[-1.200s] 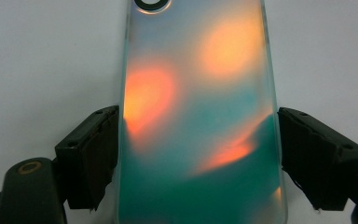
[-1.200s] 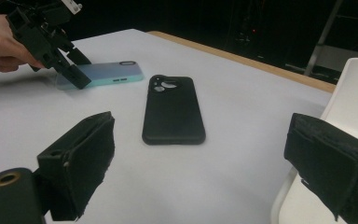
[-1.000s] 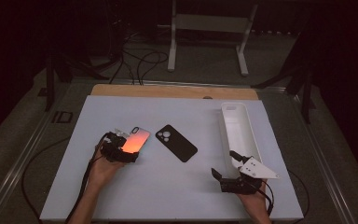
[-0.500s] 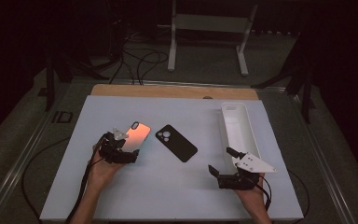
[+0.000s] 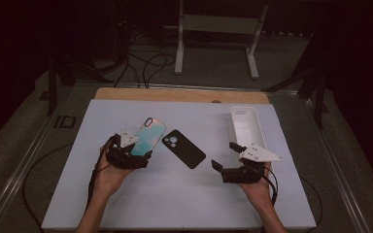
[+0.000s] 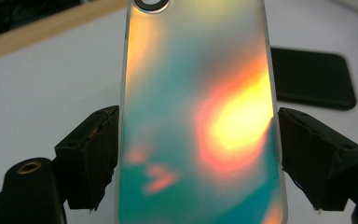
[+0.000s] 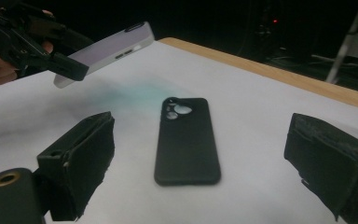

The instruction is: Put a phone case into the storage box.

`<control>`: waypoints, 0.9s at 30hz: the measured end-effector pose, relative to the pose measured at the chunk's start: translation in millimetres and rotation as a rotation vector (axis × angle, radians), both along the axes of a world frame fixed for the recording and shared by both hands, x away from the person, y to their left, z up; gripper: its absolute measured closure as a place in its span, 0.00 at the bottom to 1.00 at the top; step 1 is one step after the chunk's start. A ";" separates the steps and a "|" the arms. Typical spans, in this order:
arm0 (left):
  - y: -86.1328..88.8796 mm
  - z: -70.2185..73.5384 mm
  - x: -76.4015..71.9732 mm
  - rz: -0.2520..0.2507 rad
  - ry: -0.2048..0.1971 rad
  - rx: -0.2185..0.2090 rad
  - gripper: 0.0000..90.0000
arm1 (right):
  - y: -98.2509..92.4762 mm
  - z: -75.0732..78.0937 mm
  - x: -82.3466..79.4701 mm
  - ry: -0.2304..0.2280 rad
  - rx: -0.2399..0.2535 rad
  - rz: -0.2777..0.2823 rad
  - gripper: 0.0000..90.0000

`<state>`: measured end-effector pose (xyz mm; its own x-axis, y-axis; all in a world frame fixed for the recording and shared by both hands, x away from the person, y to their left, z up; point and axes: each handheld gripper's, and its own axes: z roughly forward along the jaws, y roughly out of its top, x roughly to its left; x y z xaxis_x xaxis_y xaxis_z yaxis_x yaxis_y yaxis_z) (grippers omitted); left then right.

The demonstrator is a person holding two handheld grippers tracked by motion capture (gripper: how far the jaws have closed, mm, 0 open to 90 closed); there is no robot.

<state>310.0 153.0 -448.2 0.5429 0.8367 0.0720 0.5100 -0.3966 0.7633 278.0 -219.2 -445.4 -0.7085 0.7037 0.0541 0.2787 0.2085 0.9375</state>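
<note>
- Phone (image 5: 146, 137) — your left gripper (image 5: 128, 154) is clamped across its sides and has lifted it clear of the desk (image 5: 175, 204), near the left edge.
- Right gripper (image 5: 235, 171), jaws apart, has edged toward the black case (image 5: 183, 148) mid-desk — likely the next grab.

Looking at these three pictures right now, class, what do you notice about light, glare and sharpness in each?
High view: dim room, the white table is the brightest area. Left gripper view: coloured glare sweeps across the shiny phone, and the black case behind looks soft. Right gripper view: near jaws blurred, a teal tint falls on the table under the raised phone.
</note>
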 end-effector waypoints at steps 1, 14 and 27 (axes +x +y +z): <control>-2.4 2.0 -1.4 -0.005 -0.010 -0.005 0.19 | 2.3 1.8 2.2 0.003 -0.001 0.005 0.09; -29.5 27.7 -20.8 -0.141 -0.119 -0.021 0.19 | 35.8 23.0 22.5 0.023 -0.015 0.068 0.09; -51.2 32.3 -35.7 -0.218 -0.208 -0.015 0.19 | 63.0 30.6 33.2 0.057 0.036 0.125 0.09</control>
<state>274.3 101.7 -415.9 0.6850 0.7036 0.1888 0.2461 -0.4675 0.8490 311.2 -156.1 -414.9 -0.7856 0.6069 0.1206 0.3056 0.2112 0.9284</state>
